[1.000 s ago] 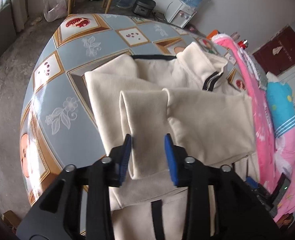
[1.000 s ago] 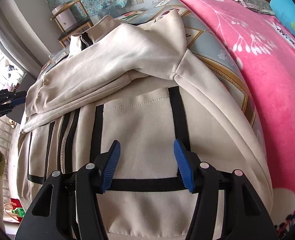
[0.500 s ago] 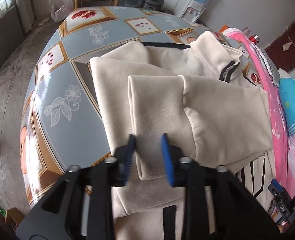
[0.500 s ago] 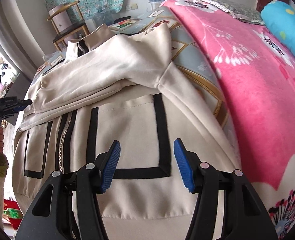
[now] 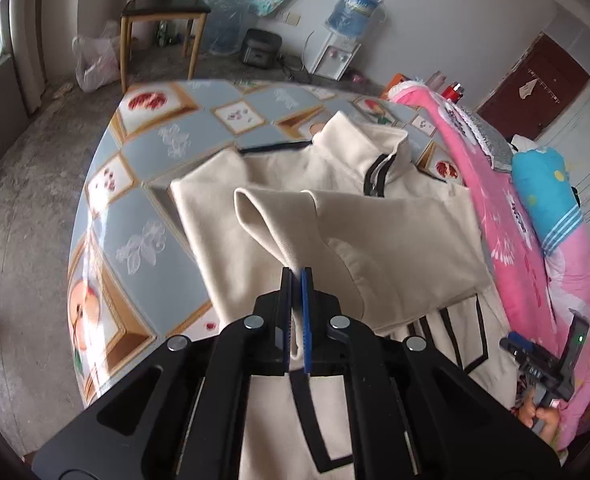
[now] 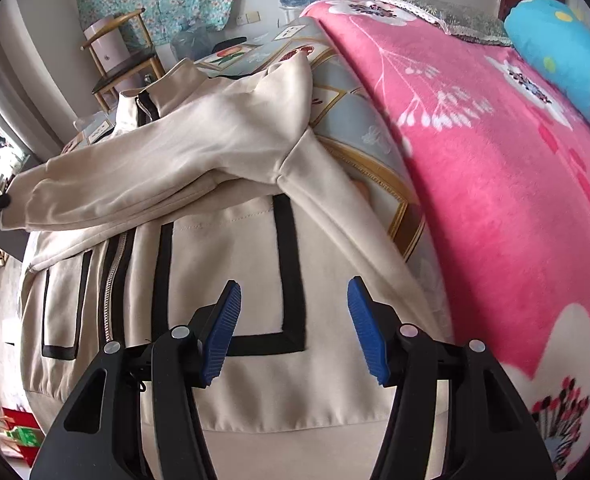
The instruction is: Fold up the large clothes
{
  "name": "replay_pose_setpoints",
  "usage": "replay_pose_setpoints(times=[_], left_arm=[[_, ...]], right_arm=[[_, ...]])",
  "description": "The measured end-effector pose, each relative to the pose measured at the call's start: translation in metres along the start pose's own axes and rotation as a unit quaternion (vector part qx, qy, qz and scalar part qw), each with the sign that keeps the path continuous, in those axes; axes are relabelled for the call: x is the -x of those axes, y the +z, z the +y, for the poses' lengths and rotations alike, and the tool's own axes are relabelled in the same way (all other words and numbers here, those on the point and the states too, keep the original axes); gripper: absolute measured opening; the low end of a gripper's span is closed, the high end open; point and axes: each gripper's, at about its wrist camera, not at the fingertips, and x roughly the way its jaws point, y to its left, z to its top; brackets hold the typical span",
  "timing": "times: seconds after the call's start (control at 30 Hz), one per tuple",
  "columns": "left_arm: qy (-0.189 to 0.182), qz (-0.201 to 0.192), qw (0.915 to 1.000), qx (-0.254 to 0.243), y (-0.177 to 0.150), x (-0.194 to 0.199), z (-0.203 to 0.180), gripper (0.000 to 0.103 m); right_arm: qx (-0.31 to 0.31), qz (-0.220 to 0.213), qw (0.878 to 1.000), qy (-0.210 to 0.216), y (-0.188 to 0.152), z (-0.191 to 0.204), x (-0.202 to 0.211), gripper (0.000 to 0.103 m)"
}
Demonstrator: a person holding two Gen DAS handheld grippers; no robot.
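Observation:
A cream jacket [image 5: 375, 240] with black trim lies on the patterned table, both sleeves folded across its chest. My left gripper [image 5: 296, 280] is shut on the cuff of the upper sleeve [image 5: 271, 224] and lifts it off the jacket. In the right wrist view the jacket [image 6: 215, 280] fills the middle, zipper to the left. My right gripper [image 6: 293, 312] is open and empty above the lower front panel, near a black trim corner [image 6: 291, 320]. The right gripper also shows in the left wrist view [image 5: 543, 364] at the jacket's right side.
The table [image 5: 143, 208] has a blue and gold fruit-pattern cover. A pink floral blanket [image 6: 495, 160] and a blue pillow [image 6: 555, 40] lie along the jacket's right. A chair [image 5: 163, 20] and a water dispenser [image 5: 343, 36] stand beyond the table.
My left gripper closed on the sleeve cuff and raised it. My right gripper drew back toward the jacket's hem and stayed open.

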Motion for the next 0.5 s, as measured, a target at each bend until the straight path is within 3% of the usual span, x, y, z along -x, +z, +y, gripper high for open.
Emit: replay_pose_setpoints(times=[0.17, 0.27, 0.37, 0.5], left_arm=[[0.036, 0.052, 0.9975, 0.031, -0.017, -0.044, 0.033, 0.004], [0.044, 0.053, 0.9971, 0.031, -0.026, -0.055, 0.037, 0.004], [0.058, 0.047, 0.9971, 0.016, -0.028, -0.057, 0.033, 0.004], [0.076, 0.043, 0.9962, -0.005, -0.029, -0.059, 0.028, 0.004]], right_arm=[[0.02, -0.006, 1.0, 0.019, 0.043, -0.006, 0.005, 0.055], [0.016, -0.013, 0.999, 0.035, 0.087, -0.013, -0.006, 0.055], [-0.001, 0.008, 0.998, 0.063, 0.13, -0.018, -0.04, 0.055], [0.001, 0.042, 0.999, 0.03, 0.168, -0.016, -0.097, 0.045]])
